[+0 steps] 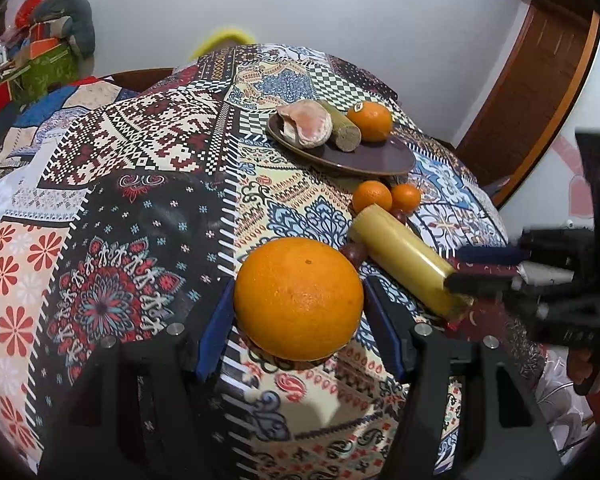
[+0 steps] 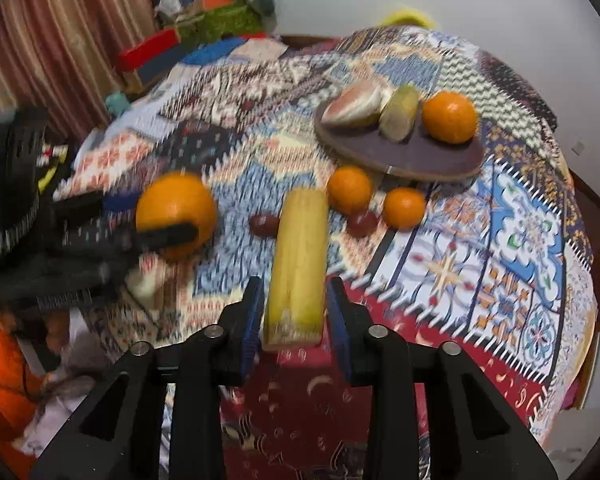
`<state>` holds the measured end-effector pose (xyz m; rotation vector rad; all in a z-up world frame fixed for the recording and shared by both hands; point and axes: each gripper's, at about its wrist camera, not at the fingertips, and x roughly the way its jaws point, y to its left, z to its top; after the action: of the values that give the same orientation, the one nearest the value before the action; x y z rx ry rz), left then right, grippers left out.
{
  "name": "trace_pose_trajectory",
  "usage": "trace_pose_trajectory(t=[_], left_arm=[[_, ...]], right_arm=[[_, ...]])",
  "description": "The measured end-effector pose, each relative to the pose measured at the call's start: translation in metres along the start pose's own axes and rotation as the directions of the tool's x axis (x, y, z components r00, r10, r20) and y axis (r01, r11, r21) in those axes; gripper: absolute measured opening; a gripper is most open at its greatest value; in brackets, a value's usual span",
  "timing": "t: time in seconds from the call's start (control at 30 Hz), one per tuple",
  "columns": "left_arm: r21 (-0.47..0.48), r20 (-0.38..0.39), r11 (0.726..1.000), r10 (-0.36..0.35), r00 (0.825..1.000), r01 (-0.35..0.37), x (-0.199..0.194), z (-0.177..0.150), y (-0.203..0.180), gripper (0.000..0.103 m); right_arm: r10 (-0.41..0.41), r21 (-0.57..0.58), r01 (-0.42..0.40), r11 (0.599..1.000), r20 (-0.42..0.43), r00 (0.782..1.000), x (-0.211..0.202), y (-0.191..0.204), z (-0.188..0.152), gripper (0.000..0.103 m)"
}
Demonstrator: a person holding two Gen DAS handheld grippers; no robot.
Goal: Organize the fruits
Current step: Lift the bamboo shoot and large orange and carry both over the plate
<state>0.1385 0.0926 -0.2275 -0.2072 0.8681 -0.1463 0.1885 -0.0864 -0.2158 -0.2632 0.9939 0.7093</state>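
Four oranges show: one large orange (image 1: 299, 298) clamped between the left gripper (image 1: 299, 332) pads at lower centre, two small oranges (image 1: 372, 196) mid-right, one orange on the plate (image 1: 374, 121). Two sugarcane pieces: the yellow cane (image 2: 298, 256) gripped by the right gripper (image 2: 296, 316), another on the brown plate (image 1: 380, 160) beside a peeled pomelo (image 1: 306, 124). Patchwork cloth (image 1: 140, 200) covers the table; white wall (image 1: 360, 20) behind.

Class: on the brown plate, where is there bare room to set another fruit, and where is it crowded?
The brown plate has bare room at its near right end, in front of the orange. Its left end is crowded: peeled pomelo and cane piece lie packed together.
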Motion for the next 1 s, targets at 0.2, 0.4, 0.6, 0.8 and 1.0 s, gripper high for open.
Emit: trace_pose_trajectory(t=[0.2, 0.4, 0.6, 0.8, 1.0], left_arm=[[-0.014, -0.008, 0.999, 0.029, 1.0, -0.03, -0.004, -0.002, -0.004, 0.063], [-0.006, -0.01, 0.997, 0.072, 0.997, -0.072, -0.01, 0.001, -0.007, 0.063], [0.0, 0.014, 0.996, 0.087, 0.996, -0.087, -0.013, 0.013, -0.016, 0.063], [0.026, 0.046, 0.994, 0.103, 0.994, -0.105, -0.012, 0.036, -0.033, 0.063], [0.024, 0.072, 0.995, 0.096, 0.993, -0.098, -0.007, 0.06, -0.046, 0.063]], right_arm=[[-0.019, -0.04, 0.019, 0.999, 0.007, 1.0, 0.029, 0.0, 0.021, 0.039], [0.022, -0.011, -0.022, 1.0, -0.031, 0.999, 0.05, -0.005, 0.013, 0.034], [0.054, 0.025, -0.054, 0.998, 0.027, 0.998, 0.032, -0.017, 0.01, 0.032], [0.042, 0.043, -0.049, 0.998, 0.138, 0.99, -0.004, -0.035, 0.013, 0.032], [0.014, 0.055, -0.028, 0.998, 0.231, 0.973, -0.036, -0.056, 0.02, 0.032]])
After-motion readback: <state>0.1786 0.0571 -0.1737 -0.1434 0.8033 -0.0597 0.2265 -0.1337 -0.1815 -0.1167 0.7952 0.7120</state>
